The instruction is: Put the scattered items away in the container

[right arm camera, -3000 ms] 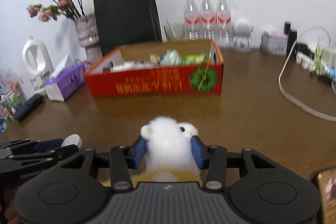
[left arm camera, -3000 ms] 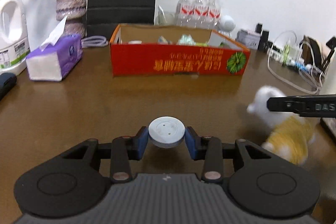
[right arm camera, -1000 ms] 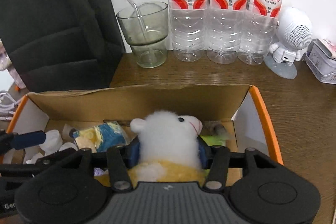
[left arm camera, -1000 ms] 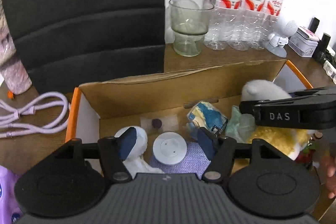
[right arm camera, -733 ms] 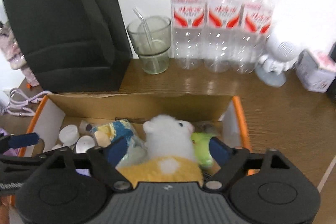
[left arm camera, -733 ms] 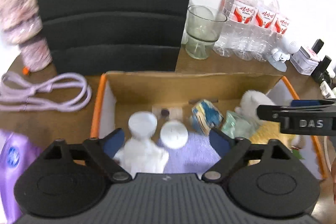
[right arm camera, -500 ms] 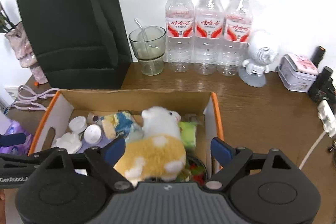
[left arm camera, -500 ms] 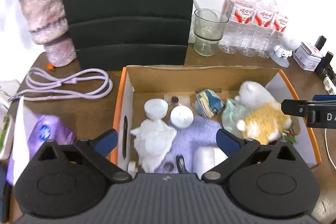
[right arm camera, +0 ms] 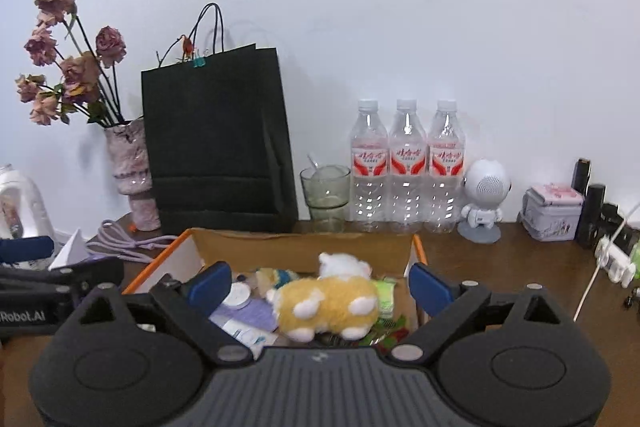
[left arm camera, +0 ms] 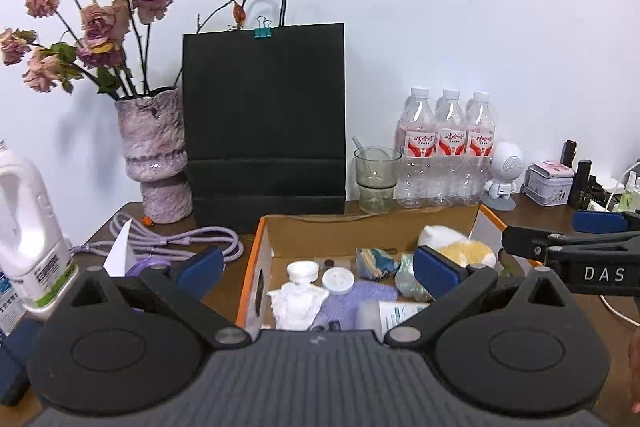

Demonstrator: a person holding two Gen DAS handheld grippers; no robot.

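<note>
The orange-rimmed cardboard box point(left arm camera: 256, 259) sits on the brown table; it also shows in the right wrist view point(right arm camera: 418, 247). Inside lie the white and yellow plush toy point(right arm camera: 326, 301), also seen in the left wrist view point(left arm camera: 460, 247), the round white lid point(left arm camera: 339, 279), a white figurine point(left arm camera: 298, 297), a purple cloth point(left arm camera: 360, 297) and small packets. My left gripper point(left arm camera: 318, 269) is open and empty above the box's near side. My right gripper point(right arm camera: 320, 285) is open and empty above the plush toy.
Behind the box stand a black paper bag point(left arm camera: 264, 143), a glass point(left arm camera: 376, 179), three water bottles point(left arm camera: 446, 163) and a white robot figure point(left arm camera: 504, 171). A vase of dried roses point(left arm camera: 154, 163), a purple cable point(left arm camera: 192, 241), a white jug point(left arm camera: 28, 239) and a tissue pack are at left.
Both grippers let go of their items in the box, opened wide, and have pulled up and back. The lid and plush toy stay in the box.
</note>
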